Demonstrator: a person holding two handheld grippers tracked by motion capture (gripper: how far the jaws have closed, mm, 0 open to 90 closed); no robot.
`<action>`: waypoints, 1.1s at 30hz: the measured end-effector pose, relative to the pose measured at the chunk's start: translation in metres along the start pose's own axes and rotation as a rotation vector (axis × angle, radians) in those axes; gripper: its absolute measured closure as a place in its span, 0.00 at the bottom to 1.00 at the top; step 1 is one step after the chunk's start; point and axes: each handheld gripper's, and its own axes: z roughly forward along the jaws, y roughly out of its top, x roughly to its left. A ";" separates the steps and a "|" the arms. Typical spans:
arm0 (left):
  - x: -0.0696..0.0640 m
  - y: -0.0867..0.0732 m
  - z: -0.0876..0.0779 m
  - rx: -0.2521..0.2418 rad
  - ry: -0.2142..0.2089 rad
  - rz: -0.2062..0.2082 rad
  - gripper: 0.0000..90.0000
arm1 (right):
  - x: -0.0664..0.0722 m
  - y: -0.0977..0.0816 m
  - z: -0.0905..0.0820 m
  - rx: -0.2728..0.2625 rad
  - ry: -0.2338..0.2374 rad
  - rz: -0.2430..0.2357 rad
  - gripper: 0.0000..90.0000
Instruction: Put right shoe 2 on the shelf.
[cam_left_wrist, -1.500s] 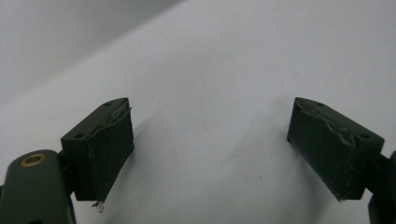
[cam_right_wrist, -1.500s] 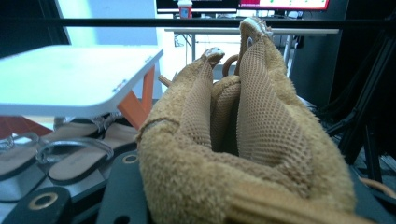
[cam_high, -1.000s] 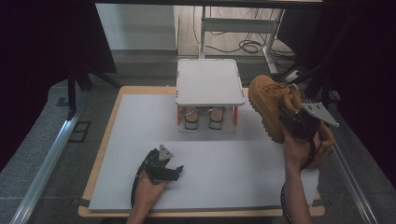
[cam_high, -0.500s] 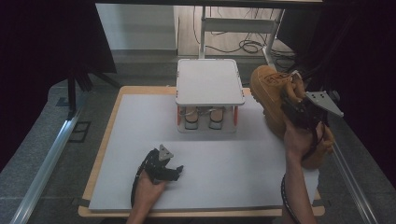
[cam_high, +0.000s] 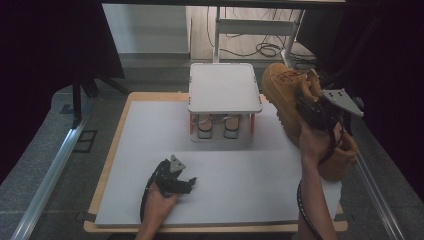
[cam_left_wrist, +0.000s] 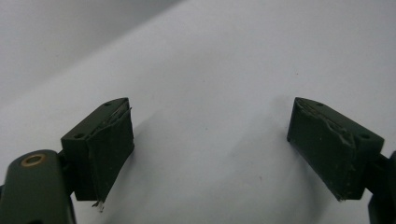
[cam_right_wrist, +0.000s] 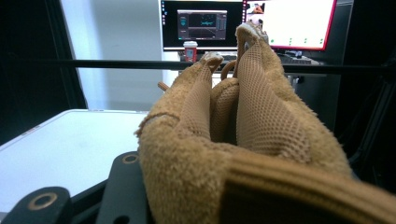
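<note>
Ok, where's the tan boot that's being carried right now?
In the high view the boot is at the right, held off the table in the right gripper, just right of the small white shelf.

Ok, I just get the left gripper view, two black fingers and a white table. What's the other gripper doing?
Observer: The right gripper is shut on a tan boot and holds it up at the right of the table.
Operator: Is that the only boot?
Observer: No, a second boot sits at the table's right edge, partly behind the person's right wrist.
Operator: And what's in the middle?
Observer: A small white rack stands at the far side, with a pair of pale shoes tucked under its top shelf.
</note>
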 end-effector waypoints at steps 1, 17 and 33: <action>0.000 0.000 0.000 0.000 0.000 0.000 0.16 | 0.004 0.002 0.002 -0.001 0.006 -0.002 0.59; 0.000 0.000 0.000 0.001 0.002 0.005 0.16 | 0.032 0.008 0.017 0.000 0.062 -0.008 0.59; 0.000 0.000 0.000 0.001 0.003 0.009 0.16 | 0.064 0.012 0.034 -0.008 0.109 -0.011 0.59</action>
